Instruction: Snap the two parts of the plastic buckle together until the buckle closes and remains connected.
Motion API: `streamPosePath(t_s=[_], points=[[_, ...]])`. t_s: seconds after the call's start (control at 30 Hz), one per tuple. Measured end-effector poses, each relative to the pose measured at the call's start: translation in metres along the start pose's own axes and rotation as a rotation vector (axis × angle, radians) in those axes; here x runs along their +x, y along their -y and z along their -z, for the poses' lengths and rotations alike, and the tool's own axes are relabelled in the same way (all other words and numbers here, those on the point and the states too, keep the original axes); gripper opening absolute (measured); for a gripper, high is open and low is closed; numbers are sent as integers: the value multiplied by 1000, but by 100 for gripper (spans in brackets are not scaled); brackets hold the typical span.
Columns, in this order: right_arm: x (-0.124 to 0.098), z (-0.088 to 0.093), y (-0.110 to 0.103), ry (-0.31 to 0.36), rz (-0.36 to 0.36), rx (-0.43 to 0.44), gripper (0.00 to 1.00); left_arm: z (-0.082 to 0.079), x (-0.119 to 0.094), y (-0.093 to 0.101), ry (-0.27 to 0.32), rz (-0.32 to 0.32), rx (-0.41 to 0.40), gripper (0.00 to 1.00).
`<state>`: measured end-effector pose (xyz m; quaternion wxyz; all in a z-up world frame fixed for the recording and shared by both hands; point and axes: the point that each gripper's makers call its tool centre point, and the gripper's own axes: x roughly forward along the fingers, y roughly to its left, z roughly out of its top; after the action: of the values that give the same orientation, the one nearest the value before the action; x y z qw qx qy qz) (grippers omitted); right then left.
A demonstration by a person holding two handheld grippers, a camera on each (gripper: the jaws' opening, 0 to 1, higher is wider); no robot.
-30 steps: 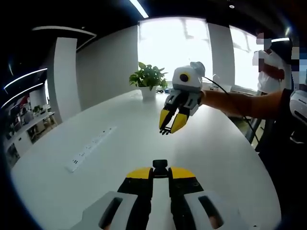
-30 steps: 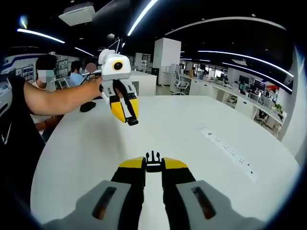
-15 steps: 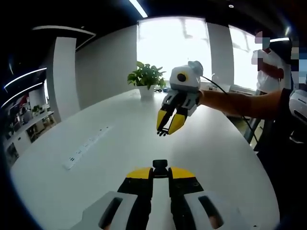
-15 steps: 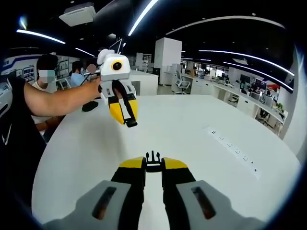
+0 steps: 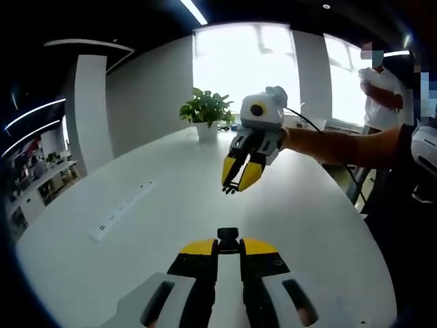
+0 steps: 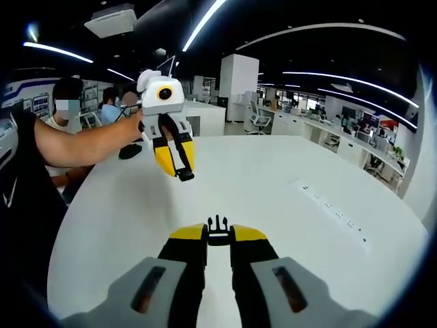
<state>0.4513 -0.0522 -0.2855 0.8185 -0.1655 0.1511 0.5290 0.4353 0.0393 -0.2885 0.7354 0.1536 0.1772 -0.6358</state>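
Note:
My left gripper [image 5: 228,244] is shut on the black socket half of the buckle [image 5: 228,237], whose square end sticks out past the yellow tips. My right gripper [image 6: 218,233] is shut on the black pronged half of the buckle [image 6: 217,225], prongs pointing forward. Both halves hang above the white table [image 5: 164,205], apart and facing each other. In the left gripper view the right gripper [image 5: 236,185] hovers ahead, its pronged half [image 5: 232,188] at the tips. In the right gripper view the left gripper [image 6: 181,172] hangs ahead and to the left, holding the socket half [image 6: 185,175].
A white power strip [image 5: 121,212] is set in the table, seen again in the right gripper view [image 6: 331,213]. A potted plant [image 5: 207,113] stands at the far end. A person's bare arm [image 6: 89,141] holds the left gripper. A dark object [image 6: 128,151] lies near the table edge.
The two grippers have shifted slightly relative to each other; each appears a little further left in the other's view. Both stay shut on their buckle halves.

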Motion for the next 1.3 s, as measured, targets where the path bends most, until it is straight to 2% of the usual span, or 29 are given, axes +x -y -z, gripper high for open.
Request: streamPosePath(t_s=[0.6, 0.97, 1.3], points=[[-3, -1, -13, -5, -3, -9, 11, 0, -2, 10, -7, 4, 1, 11], [-1, 7, -24, -13, -12, -1, 11, 4, -7, 18, -11, 1, 8, 11], [-6, 2, -33, -7, -19, -16, 11, 3, -5, 29, -19, 15, 17, 11]])
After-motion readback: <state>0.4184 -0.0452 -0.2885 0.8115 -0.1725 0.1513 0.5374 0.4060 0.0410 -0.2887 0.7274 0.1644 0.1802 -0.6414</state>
